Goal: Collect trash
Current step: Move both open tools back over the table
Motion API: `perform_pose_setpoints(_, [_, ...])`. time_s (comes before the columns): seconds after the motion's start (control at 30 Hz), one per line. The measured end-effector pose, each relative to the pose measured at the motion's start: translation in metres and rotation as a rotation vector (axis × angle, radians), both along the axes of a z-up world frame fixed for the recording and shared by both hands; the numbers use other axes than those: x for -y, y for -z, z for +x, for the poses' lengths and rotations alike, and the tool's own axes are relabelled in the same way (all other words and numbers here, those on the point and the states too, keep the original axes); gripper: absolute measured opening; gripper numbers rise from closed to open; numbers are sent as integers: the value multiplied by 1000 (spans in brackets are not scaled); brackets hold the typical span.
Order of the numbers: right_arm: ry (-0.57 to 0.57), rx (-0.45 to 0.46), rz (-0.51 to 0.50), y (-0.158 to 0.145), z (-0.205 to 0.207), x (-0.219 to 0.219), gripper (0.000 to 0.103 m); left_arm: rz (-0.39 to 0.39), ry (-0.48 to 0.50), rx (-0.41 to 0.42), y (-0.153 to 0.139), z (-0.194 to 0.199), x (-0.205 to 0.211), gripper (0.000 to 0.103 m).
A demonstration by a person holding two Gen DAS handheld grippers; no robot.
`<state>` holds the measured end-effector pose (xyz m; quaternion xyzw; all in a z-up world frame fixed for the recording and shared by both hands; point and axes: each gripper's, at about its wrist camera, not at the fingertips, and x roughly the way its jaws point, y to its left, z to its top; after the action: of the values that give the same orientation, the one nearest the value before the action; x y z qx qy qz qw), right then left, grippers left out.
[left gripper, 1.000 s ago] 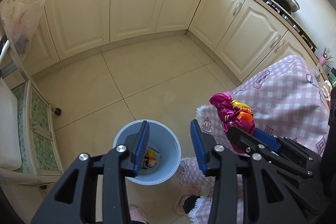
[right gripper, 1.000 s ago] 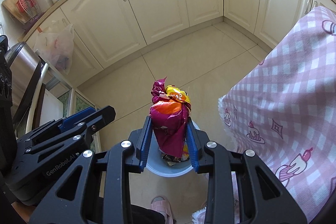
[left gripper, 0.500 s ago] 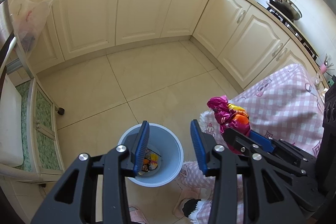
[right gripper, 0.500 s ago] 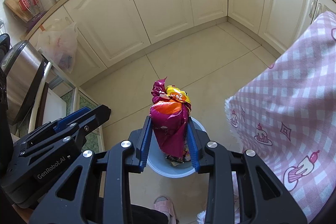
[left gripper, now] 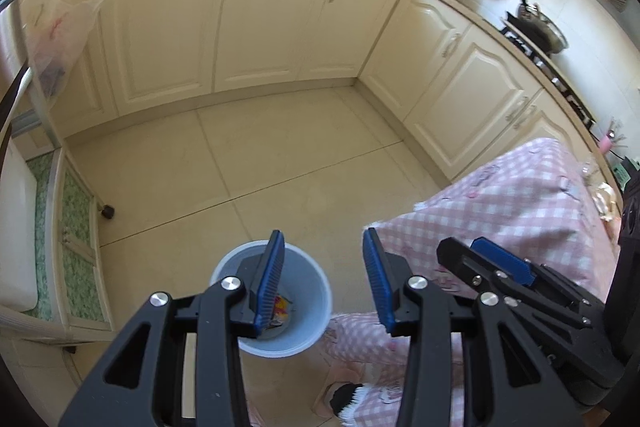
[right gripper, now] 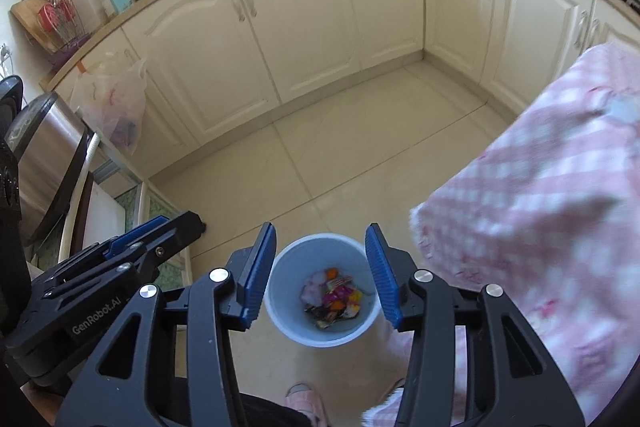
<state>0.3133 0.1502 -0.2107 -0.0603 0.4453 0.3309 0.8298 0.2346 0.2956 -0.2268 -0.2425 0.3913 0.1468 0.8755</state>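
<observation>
A pale blue bin [right gripper: 322, 289] stands on the tiled floor and holds a pile of crumpled colourful wrappers [right gripper: 332, 297]. My right gripper [right gripper: 322, 277] is open and empty, straight above the bin. The bin also shows in the left wrist view [left gripper: 274, 303], partly behind my left finger. My left gripper [left gripper: 324, 279] is open and empty, above the bin's right rim. The right gripper's body [left gripper: 520, 287] sits to its right.
A table with a pink checked cloth [right gripper: 552, 211] stands right of the bin. Cream cabinets [left gripper: 256, 15] line the far wall. A plastic bag [right gripper: 114, 107] hangs at the left. A low green-fronted cabinet [left gripper: 76, 243] stands left of the bin. A pink slipper [right gripper: 306, 401] is below.
My right gripper opened and the magenta and orange wrapper bundle left it; it now lies in the bin. Both views have shifted slightly.
</observation>
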Motion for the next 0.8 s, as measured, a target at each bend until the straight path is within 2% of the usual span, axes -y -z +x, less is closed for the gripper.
perform_pose_setpoints(0.17, [38, 69, 20, -34, 0, 43, 44, 21, 74, 60, -34, 12, 42, 40])
perform_pose_setpoints(0.27, [80, 121, 42, -62, 2, 84, 45, 37, 136, 105, -59, 22, 75, 40])
perform_pose_setpoints(0.5, [209, 223, 80, -106, 12, 190, 47, 123, 313, 182, -113, 59, 178, 51])
perform_pose_setpoints(0.6, [282, 254, 81, -115, 22, 237, 49, 152, 394, 208, -128, 79, 226, 57])
perform_pose_setpoints(0.67, [346, 272, 79, -118, 31, 271, 50, 165, 443, 214, -135, 95, 256, 58])
perform_pose_setpoints(0.8, [478, 280, 70, -113, 52, 336, 51, 159, 535, 223, -140, 131, 309, 61])
